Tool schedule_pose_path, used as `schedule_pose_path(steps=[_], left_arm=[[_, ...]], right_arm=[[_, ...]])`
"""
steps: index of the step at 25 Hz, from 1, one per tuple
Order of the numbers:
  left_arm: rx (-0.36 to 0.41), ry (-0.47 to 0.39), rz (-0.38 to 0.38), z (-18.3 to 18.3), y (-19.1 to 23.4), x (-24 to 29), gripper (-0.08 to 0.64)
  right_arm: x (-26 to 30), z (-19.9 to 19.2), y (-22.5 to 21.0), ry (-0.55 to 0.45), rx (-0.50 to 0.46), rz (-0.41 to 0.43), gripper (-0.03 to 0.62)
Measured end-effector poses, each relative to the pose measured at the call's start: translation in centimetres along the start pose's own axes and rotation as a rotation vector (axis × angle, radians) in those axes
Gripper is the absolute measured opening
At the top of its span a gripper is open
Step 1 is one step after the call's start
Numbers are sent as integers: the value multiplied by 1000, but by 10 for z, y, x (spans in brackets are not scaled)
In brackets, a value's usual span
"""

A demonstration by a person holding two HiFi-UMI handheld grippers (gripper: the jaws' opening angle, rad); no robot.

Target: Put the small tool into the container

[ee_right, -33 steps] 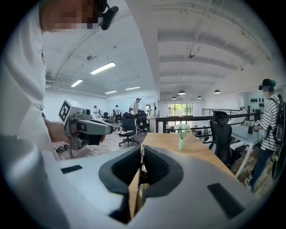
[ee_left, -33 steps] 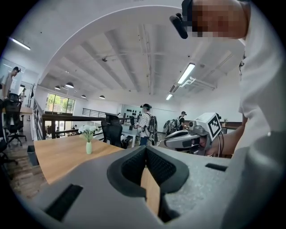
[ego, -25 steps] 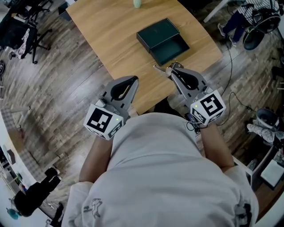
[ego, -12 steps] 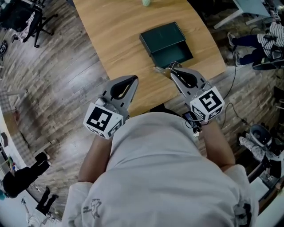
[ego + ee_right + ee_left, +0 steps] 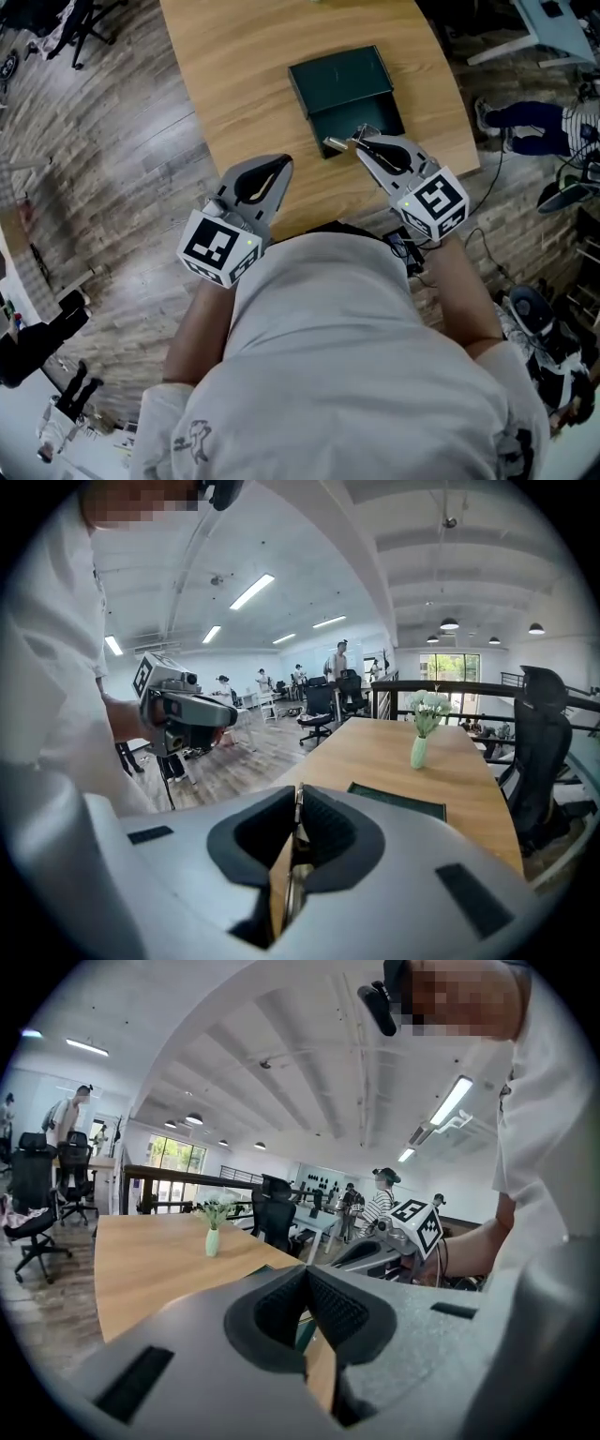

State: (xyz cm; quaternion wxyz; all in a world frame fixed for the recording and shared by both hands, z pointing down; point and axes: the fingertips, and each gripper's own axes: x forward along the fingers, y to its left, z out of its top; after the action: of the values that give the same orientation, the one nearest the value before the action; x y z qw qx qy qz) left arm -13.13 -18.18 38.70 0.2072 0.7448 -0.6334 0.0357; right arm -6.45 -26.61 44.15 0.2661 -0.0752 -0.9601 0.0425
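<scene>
On the wooden table sat the dark green container, and just over its near edge the right gripper pinched the small tool, largely hidden between the pads, while the left gripper hung pressed together, empty.

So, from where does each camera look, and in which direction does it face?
Head view: on the person's head, steeply down at the table, container, left gripper, right gripper; shirt and forearms show.
Left gripper view: on the left gripper, along its shut jaws, toward the vase; the person's arm shows.
Right gripper view: on the right gripper, along jaws shut on the small tool, toward the vase; the shirt shows.
Shared: both gripper views show the vase and the other gripper.
</scene>
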Motion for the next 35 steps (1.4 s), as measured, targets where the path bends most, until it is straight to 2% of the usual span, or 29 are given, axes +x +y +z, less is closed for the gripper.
schedule_pose_path(steps=[7,17,25,35], left_arm=[[-41,37,52,-13,6,38,6],[-86,63,107,-25,19,63,6],[-114,83,123,-32,30,82,6],[-137,101,140,-41,38,88,6]], right_arm=[[19,-27,-37,64,-36,106,32],[59,-61,-60,121,-67,270,34],[81,-98,-72,210,-95,337,35],[101,-137,-63,339,-152,398,38]])
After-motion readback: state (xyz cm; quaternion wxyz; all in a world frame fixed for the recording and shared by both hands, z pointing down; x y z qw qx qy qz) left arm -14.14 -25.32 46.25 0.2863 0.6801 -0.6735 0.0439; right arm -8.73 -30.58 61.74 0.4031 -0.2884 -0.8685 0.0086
